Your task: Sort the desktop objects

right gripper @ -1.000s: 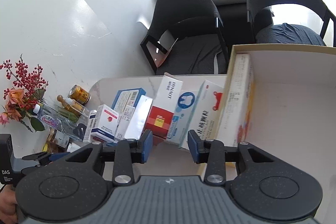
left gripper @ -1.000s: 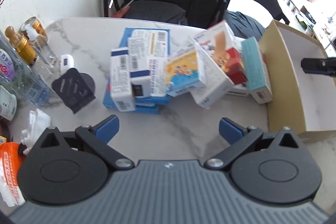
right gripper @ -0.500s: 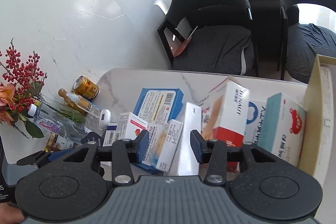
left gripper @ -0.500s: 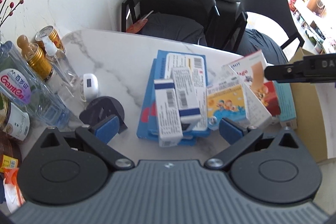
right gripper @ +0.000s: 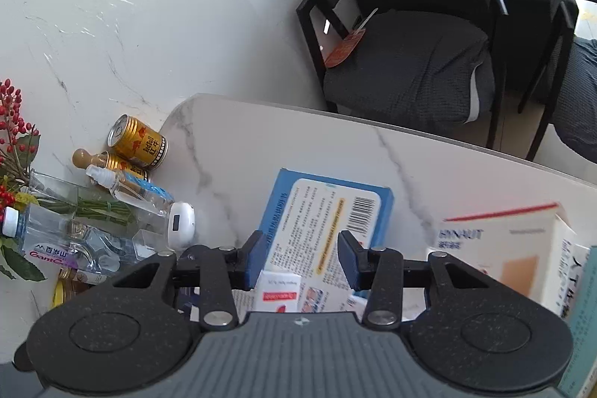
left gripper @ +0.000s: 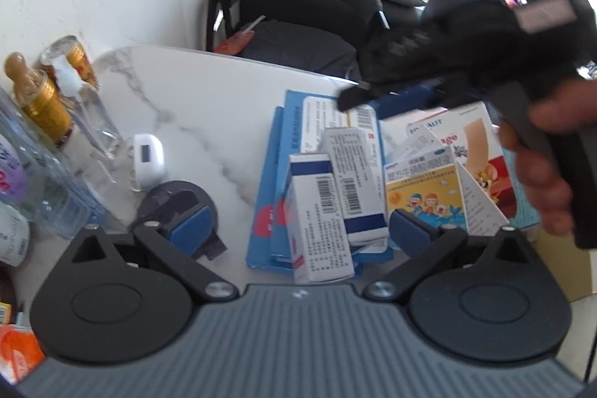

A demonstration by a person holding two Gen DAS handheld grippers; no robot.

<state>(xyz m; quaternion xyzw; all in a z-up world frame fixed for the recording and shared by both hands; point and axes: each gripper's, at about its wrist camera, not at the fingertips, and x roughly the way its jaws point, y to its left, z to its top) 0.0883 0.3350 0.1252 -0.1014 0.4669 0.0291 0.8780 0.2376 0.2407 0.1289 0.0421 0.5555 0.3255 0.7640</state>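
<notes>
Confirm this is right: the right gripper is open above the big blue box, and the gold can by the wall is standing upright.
One detail is wrong. The gold can by the wall is not upright; it lies on its side, its top turned toward the camera, as the right wrist view shows. The rest holds: the right gripper is open above the big blue box, gripping nothing.

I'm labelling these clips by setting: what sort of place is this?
Most likely a home, probably a dining or living area. A white marble-look table carries medicine boxes such as the large blue one, black upholstered chairs stand behind it, and a gold drink can lies by the wall.
</notes>
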